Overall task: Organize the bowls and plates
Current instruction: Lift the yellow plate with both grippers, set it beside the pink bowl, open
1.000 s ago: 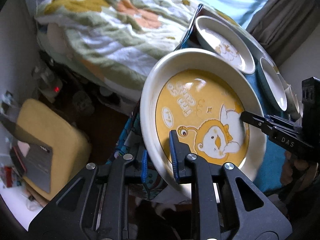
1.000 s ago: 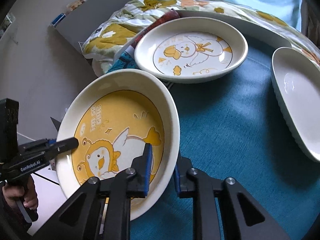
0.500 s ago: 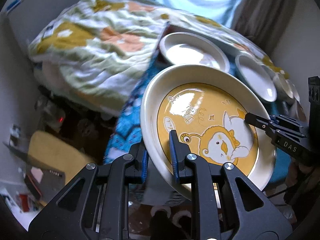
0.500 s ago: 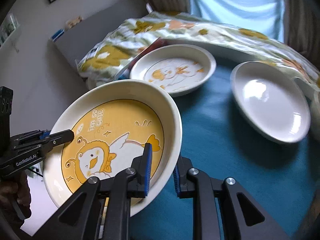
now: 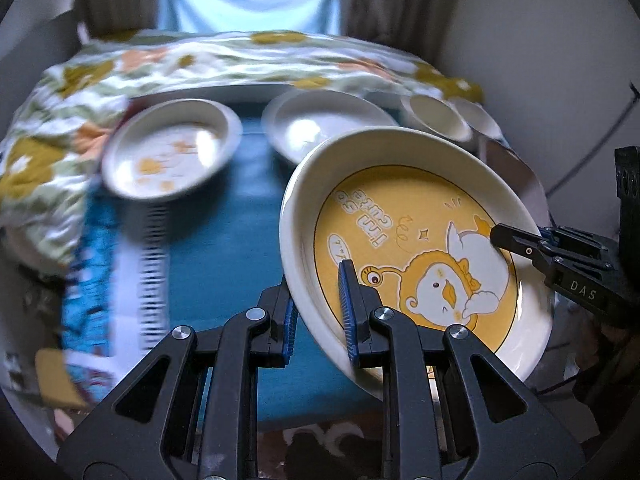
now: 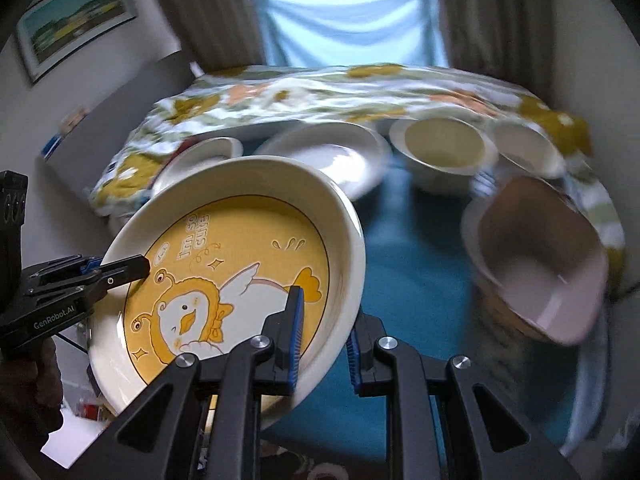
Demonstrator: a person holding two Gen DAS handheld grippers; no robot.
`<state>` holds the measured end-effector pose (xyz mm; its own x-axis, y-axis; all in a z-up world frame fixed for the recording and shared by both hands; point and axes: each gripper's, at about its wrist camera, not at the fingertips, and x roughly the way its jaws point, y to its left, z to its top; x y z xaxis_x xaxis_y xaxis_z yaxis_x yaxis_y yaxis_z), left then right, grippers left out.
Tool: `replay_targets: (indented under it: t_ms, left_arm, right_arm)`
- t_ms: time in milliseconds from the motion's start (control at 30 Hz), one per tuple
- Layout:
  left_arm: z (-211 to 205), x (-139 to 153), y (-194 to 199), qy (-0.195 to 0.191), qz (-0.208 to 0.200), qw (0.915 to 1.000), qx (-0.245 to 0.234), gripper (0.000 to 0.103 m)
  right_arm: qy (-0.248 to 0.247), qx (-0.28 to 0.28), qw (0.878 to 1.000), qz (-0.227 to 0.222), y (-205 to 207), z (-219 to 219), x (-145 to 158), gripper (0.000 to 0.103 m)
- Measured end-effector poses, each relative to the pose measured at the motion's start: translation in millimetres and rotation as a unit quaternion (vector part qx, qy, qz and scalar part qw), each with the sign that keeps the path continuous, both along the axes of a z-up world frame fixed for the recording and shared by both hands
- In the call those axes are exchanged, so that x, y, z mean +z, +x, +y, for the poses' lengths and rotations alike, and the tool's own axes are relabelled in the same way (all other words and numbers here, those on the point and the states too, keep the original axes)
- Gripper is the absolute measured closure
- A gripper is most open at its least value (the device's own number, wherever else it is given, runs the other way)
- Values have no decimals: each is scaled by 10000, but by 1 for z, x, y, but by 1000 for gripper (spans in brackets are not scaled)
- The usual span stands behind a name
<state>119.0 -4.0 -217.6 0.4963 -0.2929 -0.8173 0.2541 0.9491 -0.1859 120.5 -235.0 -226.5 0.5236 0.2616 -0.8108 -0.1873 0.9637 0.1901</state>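
Both tools, left tool (image 5: 320,312) and right tool (image 6: 324,334), clamped on the round cream plate with yellow duck print (image 5: 416,248), have swung it over the teal-clothed desk (image 5: 224,248) toward stacking.

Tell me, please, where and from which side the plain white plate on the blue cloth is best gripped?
Grip the plain white plate by its raised rim on the near edge, coming in low from the front. It lies flat on the blue cloth, so only the sloped rim offers a pinch, and bowls crowd its right side.
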Motion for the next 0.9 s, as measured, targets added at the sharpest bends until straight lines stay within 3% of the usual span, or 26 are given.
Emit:
replay_targets:
  t_ms: [300,633,800,900]
  left_arm:
    - [-62,-55,4,-47,191,9994,-275,86]
    - [-76,-75,3,74,-16,9996,-282,86]
    - [-75,-82,3,61,113,9997,-217,86]
    - [-79,-82,0,296,48,9993,-244,85]
  right_arm:
    - [-80,-349,9992,174,-10,-64,-47,85]
    - [147,-388,9991,78,-5,-82,-72,85]
    - [296,-371,9988,151,-7,-84,-77,85]
    - [207,-363,9990,142,-5,-83,-76,85]
